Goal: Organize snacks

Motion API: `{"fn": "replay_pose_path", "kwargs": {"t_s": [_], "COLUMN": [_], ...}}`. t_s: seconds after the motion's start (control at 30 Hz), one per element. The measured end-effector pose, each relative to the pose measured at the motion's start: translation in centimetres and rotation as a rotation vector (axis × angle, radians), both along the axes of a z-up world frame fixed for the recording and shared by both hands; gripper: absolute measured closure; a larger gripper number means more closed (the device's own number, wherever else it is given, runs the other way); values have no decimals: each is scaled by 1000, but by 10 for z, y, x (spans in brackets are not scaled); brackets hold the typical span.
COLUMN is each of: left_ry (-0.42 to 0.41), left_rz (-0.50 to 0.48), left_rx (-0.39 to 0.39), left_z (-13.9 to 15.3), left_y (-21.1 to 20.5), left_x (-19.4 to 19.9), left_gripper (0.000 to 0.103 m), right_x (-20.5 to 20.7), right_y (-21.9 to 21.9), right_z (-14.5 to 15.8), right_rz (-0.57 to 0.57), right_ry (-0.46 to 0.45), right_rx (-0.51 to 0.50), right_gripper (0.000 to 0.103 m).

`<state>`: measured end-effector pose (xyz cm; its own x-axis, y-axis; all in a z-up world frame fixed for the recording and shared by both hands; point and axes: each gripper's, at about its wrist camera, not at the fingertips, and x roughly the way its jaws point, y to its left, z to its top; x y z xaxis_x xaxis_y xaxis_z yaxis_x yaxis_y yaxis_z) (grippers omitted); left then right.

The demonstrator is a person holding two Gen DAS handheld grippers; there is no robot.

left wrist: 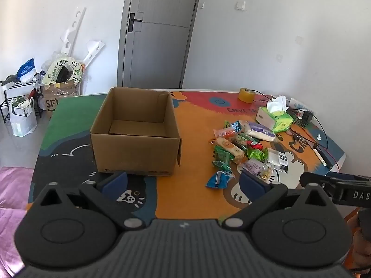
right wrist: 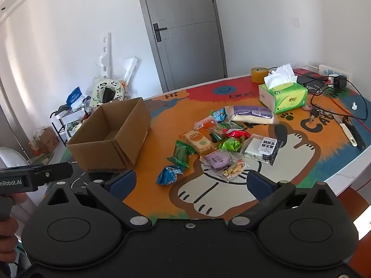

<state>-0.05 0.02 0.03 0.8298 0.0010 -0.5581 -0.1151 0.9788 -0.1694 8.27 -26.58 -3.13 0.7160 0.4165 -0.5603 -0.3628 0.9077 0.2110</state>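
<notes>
the table [right wrist: 301, 176], covered by a bright cartoon mat, runs out of frame at 6 o'clock in both wrist views, hidden there by the gripper bodies, and its corner at 3 o'clock is cut off in the right wrist view. on it stands an open cardboard box [left wrist: 135, 129], flaps folded down inside; only bare cardboard shows on the part of its floor that can be seen, and the near wall hides the rest. at 3 o'clock of the box, well apart from it, lies the snack pile [right wrist: 218, 143]: small wrapped packets in green, blue, red, purple and tan, overlapping so that several are partly covered and their printing is too small to read. the largest is a white-and-purple bag [right wrist: 251, 114] at the pile's 12 o'clock edge; a blue packet [right wrist: 168, 174] lies alone at its 7 o'clock side, nearest the grippers. a green tissue box [right wrist: 283, 96] with a tissue standing up sits at 1 o'clock of the pile, a roll of tape [right wrist: 259, 74] beyond it, with tangled cables and keys at 2 o'clock, hard to sort out. the left gripper [left wrist: 184, 180] and the right gripper [right wrist: 190, 184] both hover over the near edge with jaws spread wide, nothing between the blue pads. the clutter on the floor by the door is too jumbled to tell apart.
</notes>
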Motion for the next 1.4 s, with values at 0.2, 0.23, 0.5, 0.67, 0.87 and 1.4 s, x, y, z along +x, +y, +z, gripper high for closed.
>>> {"fn": "replay_pose_path", "kwargs": {"t_s": [0.2, 0.23, 0.5, 0.67, 0.87, 1.4], "left_ry": [-4, -4, 10, 7, 10, 10], "left_rz": [4, 6, -10, -11, -13, -14], "left_rx": [17, 17, 17, 17, 17, 23], "left_z": [1, 1, 2, 1, 1, 2], "left_y": [-4, -4, -3, -3, -4, -3], "left_x": [-2, -2, -4, -4, -5, -6], "left_gripper": [1, 1, 1, 1, 1, 1], "right_x": [-1, -3, -3, -3, -3, -4], "right_y": [1, 0, 1, 1, 3, 4], "right_z": [3, 3, 5, 3, 2, 5], "right_rz": [0, 1, 1, 2, 1, -3], "right_ry": [-10, -16, -10, -12, -9, -15], "right_rx": [4, 7, 3, 1, -4, -17], "right_gripper": [0, 0, 0, 0, 0, 0]}}
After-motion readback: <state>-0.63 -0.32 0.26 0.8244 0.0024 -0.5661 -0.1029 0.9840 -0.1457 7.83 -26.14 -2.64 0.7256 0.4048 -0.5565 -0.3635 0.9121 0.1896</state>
